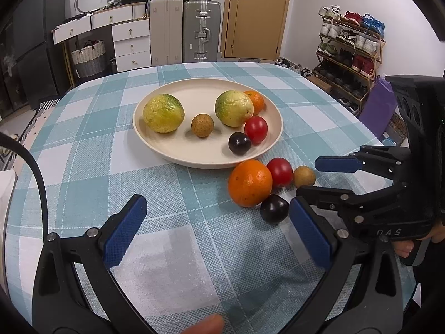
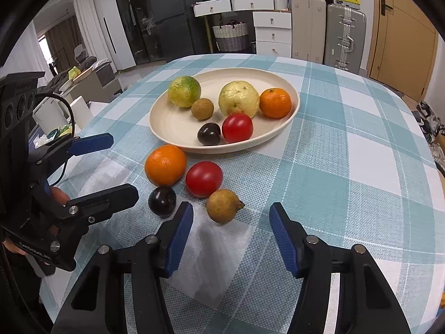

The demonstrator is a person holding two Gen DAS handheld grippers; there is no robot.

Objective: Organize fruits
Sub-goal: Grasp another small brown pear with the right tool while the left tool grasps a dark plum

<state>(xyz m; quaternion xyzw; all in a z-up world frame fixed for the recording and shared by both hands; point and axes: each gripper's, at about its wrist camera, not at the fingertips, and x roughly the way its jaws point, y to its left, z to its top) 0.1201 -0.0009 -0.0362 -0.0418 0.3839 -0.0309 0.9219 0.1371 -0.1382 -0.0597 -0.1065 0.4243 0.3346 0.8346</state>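
Note:
A cream plate holds two yellow-green fruits, a small brown fruit, a mandarin, a red tomato and a dark plum. In front of it on the checked cloth lie an orange, a red tomato, a dark plum and a brown round fruit. My right gripper is open, its blue pads on either side of the brown fruit without touching it. The left gripper hangs open and empty, just left of the orange and plum.
The table's far edge curves behind the plate. Beyond it stand suitcases, white drawers and a shoe rack. A fingertip shows at the bottom edge of the left wrist view.

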